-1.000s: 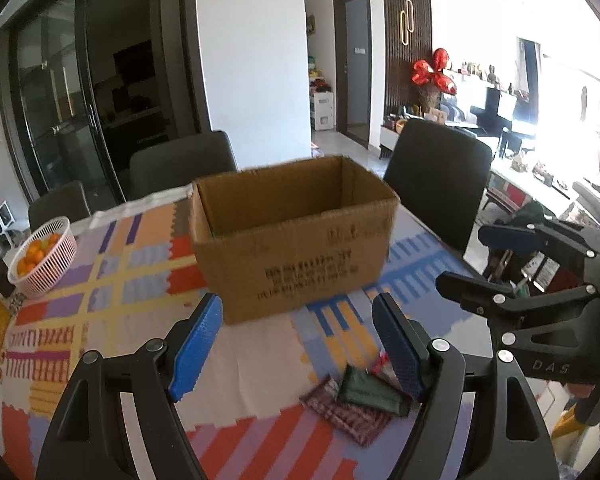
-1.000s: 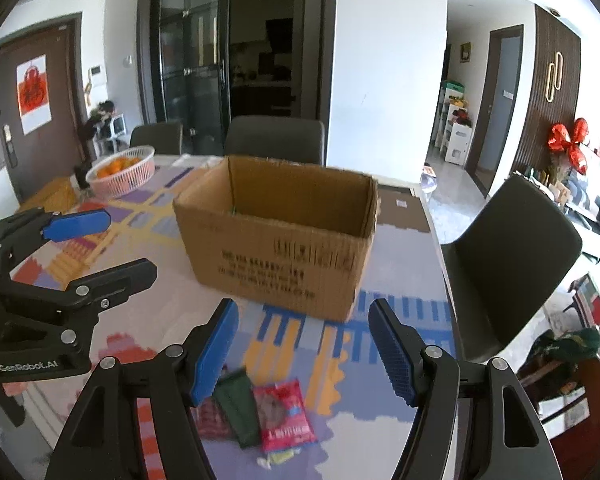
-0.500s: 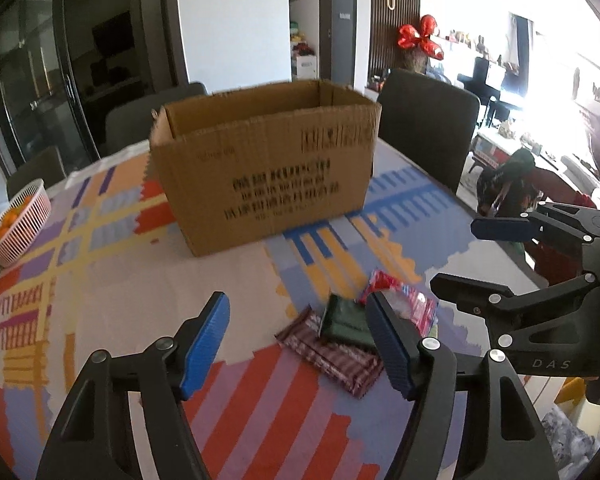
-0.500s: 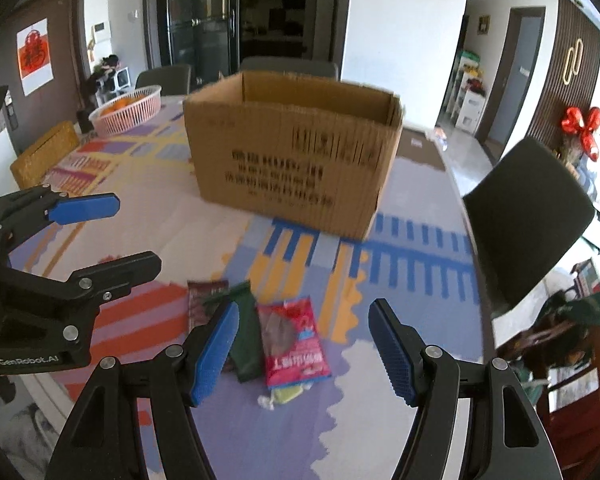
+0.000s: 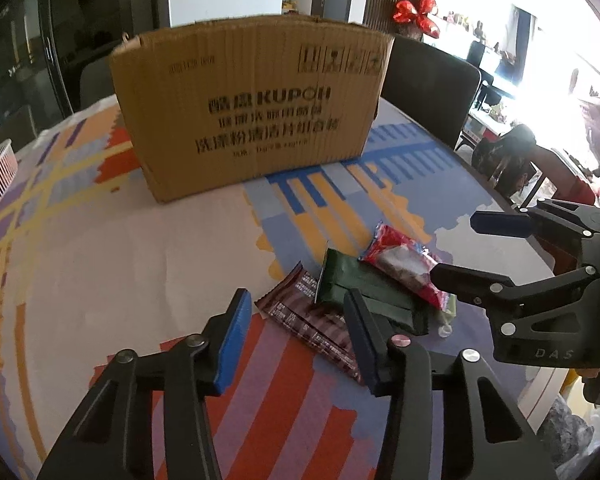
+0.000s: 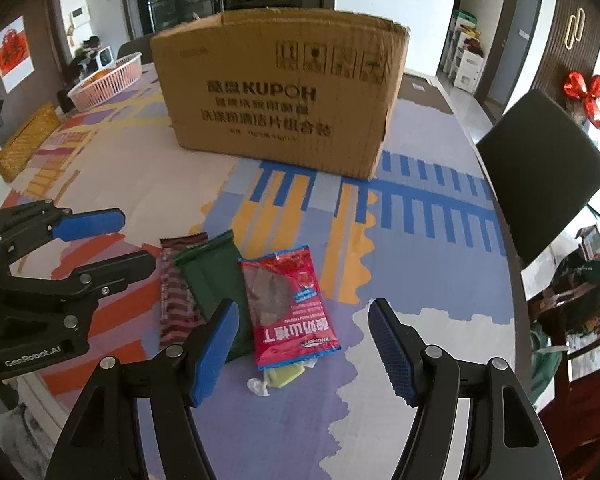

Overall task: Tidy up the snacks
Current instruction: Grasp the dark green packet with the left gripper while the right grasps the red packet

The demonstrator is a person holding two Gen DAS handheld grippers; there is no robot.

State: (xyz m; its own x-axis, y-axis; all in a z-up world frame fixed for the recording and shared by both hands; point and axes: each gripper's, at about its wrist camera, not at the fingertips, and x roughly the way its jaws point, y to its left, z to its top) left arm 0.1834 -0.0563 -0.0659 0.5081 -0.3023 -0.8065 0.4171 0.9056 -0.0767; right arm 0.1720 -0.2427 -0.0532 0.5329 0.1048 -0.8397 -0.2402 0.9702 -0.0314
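Snack packets lie overlapped on the patterned tablecloth: a dark maroon striped packet [image 5: 300,316] [image 6: 176,292], a dark green packet [image 5: 352,280] [image 6: 216,276], a red packet [image 5: 400,264] [image 6: 288,300] and a small pale yellow-green wrapped sweet [image 6: 284,374] partly under the red one. A brown cardboard box [image 5: 252,104] [image 6: 284,92] stands open-topped behind them. My left gripper [image 5: 296,340] is open, low over the maroon packet; it also shows in the right wrist view [image 6: 116,240]. My right gripper [image 6: 304,344] is open over the red packet's near end; it also shows in the left wrist view [image 5: 456,248].
A pink-white basket of oranges [image 6: 108,80] and a yellow woven mat [image 6: 28,140] sit at the table's far left. Dark chairs [image 6: 540,168] [image 5: 428,84] stand around the table. The table edge [image 6: 512,280] runs close on the right.
Both grippers have dropped lower and moved forward toward the snack packets, which now lie between their fingers. The box looms larger. Both stay open; nothing has been grasped.
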